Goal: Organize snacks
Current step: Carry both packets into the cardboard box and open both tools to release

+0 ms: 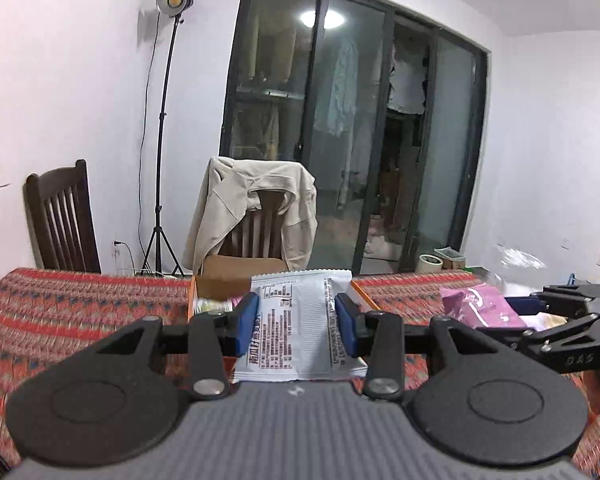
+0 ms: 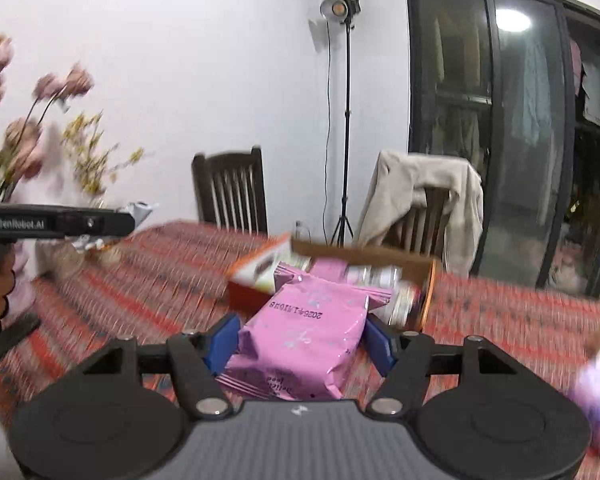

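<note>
My left gripper (image 1: 296,322) is shut on a silver-white snack packet (image 1: 296,324) with printed text, held above the table in front of an orange cardboard box (image 1: 216,280). My right gripper (image 2: 300,340) is shut on a pink snack bag (image 2: 304,336), held above the table just short of the same box (image 2: 424,292), which holds several snack packs. In the left wrist view the right gripper (image 1: 532,308) and its pink bag (image 1: 476,306) show at the right. In the right wrist view the left gripper's body (image 2: 60,222) shows at the left with a silver packet at its tip.
A red patterned cloth covers the table (image 1: 60,312). Two dark wooden chairs (image 1: 64,224) stand behind it, one draped with a beige jacket (image 1: 256,208). A light stand (image 1: 160,160) is by the wall. Flowers (image 2: 28,128) stand at the table's left. Plastic bags (image 1: 516,264) lie at the right.
</note>
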Demonstrator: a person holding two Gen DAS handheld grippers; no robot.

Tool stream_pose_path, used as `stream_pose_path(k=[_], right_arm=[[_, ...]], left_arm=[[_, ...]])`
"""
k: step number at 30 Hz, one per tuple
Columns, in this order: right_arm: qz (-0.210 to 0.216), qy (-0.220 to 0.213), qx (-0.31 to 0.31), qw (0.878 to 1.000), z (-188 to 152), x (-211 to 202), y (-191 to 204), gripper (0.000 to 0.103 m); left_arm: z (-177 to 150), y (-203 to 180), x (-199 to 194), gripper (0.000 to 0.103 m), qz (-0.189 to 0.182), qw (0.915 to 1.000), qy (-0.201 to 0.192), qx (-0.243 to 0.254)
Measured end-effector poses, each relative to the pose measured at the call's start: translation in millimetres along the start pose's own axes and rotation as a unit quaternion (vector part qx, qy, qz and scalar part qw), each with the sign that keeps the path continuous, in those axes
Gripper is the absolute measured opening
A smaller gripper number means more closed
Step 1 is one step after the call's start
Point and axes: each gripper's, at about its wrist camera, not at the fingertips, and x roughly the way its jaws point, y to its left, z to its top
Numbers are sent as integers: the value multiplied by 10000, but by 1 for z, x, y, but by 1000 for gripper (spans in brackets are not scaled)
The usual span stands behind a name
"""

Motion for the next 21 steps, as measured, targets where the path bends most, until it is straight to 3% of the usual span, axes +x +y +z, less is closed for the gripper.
stream_pose_path(k=[4, 9, 16, 21], right_arm=[[235, 147, 173, 9995, 55, 61, -37, 66], [186, 671, 242, 9973, 80, 162, -62, 66], [11, 1543, 373, 9873, 44, 289, -75, 66], [-48, 1827, 351, 9825, 12, 332, -71, 66]], left_arm=[[29, 13, 83, 42, 25, 9993, 311, -190], [26, 26, 180, 42, 36, 9958, 840, -357], [-18, 38, 278, 42, 324, 9873, 1497, -415], [-43, 57, 320, 43, 469, 9818, 1736, -607]])
